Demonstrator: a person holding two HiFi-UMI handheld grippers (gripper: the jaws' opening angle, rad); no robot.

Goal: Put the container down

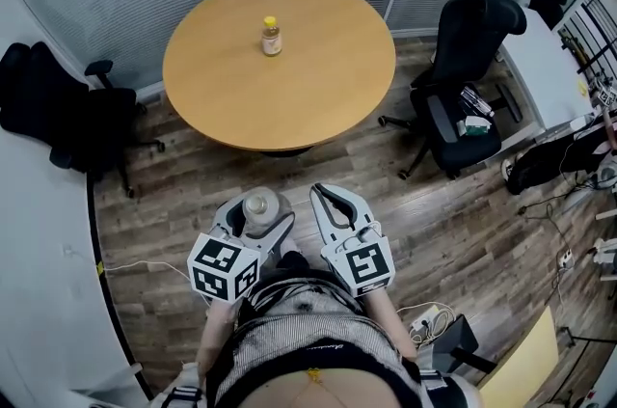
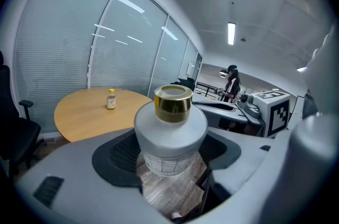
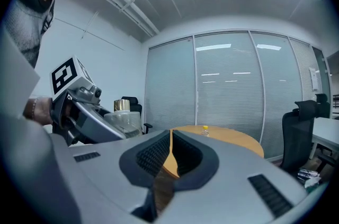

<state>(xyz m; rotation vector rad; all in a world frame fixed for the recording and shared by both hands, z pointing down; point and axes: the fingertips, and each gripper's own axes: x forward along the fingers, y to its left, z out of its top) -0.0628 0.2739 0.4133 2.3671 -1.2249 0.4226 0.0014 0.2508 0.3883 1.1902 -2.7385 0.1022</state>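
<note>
The left gripper (image 1: 261,212) squeezed the container (image 2: 170,135) between its two jaws. The container was a see-through jar with a gold cap. It was held upright above the wood floor (image 1: 453,232), near the person. The right gripper (image 3: 170,138) sat just to its right, with its jaws pressed almost together and nothing between them. Farther off stood a round table (image 1: 318,88). A small bottle (image 1: 272,37) with a yellow cap stood on it.
</note>
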